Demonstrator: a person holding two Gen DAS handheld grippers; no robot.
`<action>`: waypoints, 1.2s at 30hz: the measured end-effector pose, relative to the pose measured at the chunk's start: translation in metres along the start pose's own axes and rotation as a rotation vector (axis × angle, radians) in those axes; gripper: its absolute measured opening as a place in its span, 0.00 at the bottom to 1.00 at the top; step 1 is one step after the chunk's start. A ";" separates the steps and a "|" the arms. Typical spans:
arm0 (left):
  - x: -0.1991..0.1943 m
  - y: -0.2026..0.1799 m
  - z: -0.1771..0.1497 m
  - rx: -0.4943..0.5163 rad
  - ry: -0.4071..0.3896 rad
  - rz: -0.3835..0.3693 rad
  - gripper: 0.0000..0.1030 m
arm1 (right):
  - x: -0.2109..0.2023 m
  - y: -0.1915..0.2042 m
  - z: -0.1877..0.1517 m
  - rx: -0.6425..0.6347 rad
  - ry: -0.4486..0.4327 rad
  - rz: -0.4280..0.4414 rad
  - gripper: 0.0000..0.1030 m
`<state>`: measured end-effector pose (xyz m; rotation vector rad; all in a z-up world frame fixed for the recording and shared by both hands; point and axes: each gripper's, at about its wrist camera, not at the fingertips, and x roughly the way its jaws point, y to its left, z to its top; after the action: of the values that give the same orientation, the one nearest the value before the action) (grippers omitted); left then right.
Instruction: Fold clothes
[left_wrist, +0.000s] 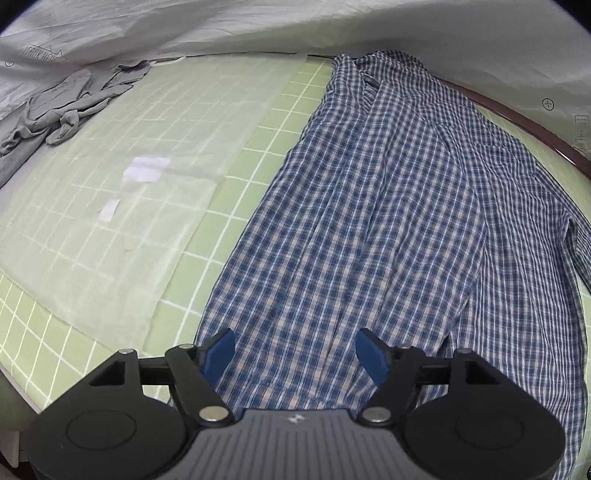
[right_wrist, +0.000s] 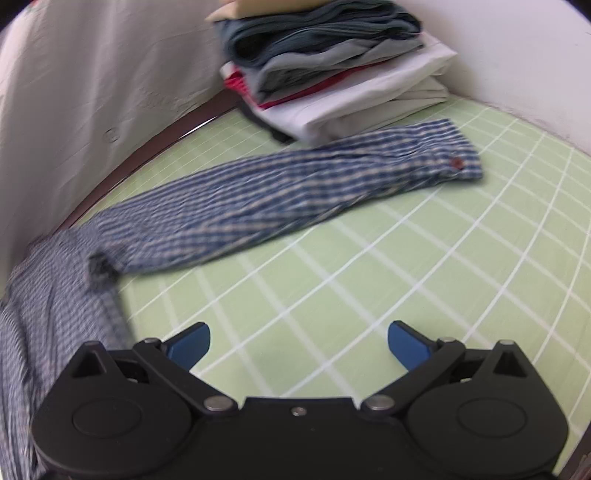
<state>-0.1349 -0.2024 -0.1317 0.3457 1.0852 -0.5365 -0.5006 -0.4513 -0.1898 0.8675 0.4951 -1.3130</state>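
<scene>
A blue and white checked shirt (left_wrist: 388, 206) lies spread on the green gridded mat (left_wrist: 266, 147), collar at the far end. My left gripper (left_wrist: 295, 350) hovers over the shirt's near hem, jaws apart, blue pads clear of the cloth. In the right wrist view the shirt's sleeve (right_wrist: 280, 195) stretches across the mat (right_wrist: 406, 266) toward a stack of clothes, its cuff with a red button (right_wrist: 457, 163) at the right. My right gripper (right_wrist: 299, 341) is open above bare mat, near the sleeve, with nothing between its fingers.
A crumpled grey garment (left_wrist: 62, 107) lies at the mat's far left by a thin translucent sheet (left_wrist: 122, 206). A stack of folded clothes (right_wrist: 332, 70) stands at the back against the white wall. White draped cloth (left_wrist: 258, 29) borders the mat's far edge.
</scene>
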 end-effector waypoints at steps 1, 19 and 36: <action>0.004 -0.003 0.006 0.003 -0.002 0.002 0.71 | 0.004 -0.003 0.006 0.020 -0.010 -0.028 1.00; 0.070 -0.033 0.076 -0.027 0.058 0.052 0.77 | 0.095 -0.027 0.106 -0.053 -0.077 -0.263 1.00; 0.069 -0.033 0.075 0.005 0.053 0.051 0.80 | 0.084 0.014 0.105 -0.300 -0.039 -0.125 0.06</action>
<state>-0.0730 -0.2850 -0.1620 0.3926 1.1236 -0.4867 -0.4848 -0.5857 -0.1861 0.5684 0.7042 -1.3246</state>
